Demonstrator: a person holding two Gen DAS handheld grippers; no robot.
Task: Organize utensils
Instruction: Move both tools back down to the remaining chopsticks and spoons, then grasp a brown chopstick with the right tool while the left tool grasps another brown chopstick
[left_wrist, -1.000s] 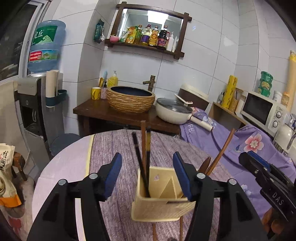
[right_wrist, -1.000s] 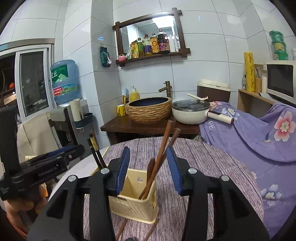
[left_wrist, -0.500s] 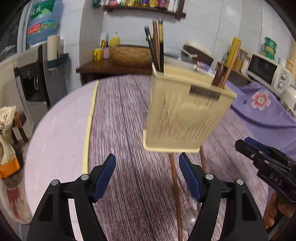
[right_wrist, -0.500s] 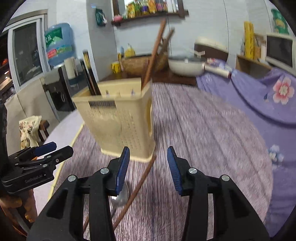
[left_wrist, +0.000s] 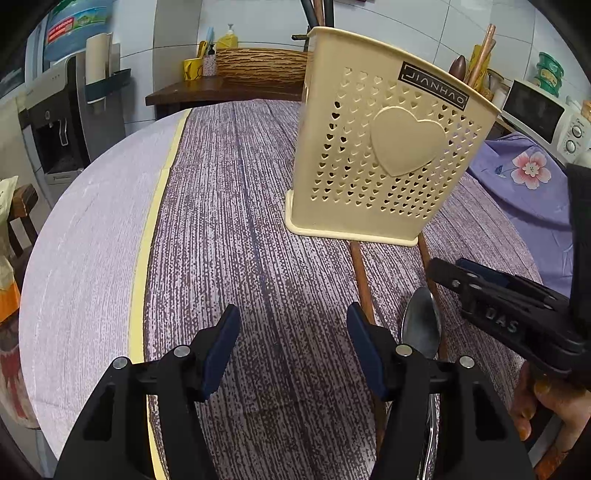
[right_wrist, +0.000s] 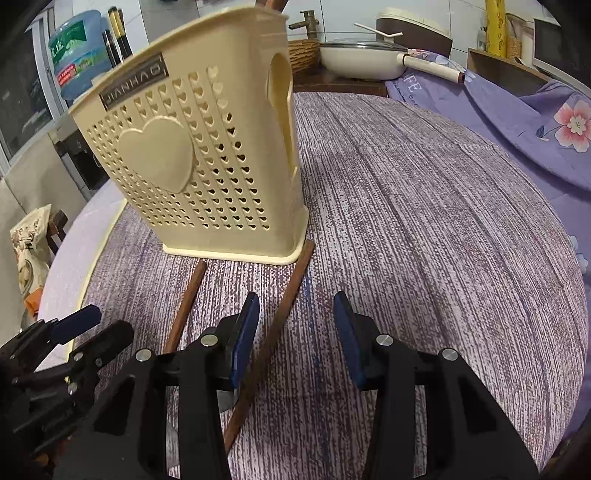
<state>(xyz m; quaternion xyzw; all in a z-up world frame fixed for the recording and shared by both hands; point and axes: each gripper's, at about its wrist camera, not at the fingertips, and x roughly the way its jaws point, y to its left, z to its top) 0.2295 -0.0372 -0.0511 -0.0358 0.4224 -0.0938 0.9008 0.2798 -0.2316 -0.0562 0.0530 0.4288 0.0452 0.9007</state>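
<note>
Hovering over the table, left tool just narrowing, jaws apart and empty, right tool likewise apart, wooden chopsticks and spoon before cream utensil holder

You can read "JIANHAO" on the dark label of the cream utensil holder, "DAS" on the right gripper, and "FE" on the purple cloth.

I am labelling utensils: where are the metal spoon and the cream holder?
metal spoon (left_wrist: 421, 328), left wrist view, on its bowl.
cream holder (right_wrist: 192, 166), right wrist view, on its perforated front wall.
</note>
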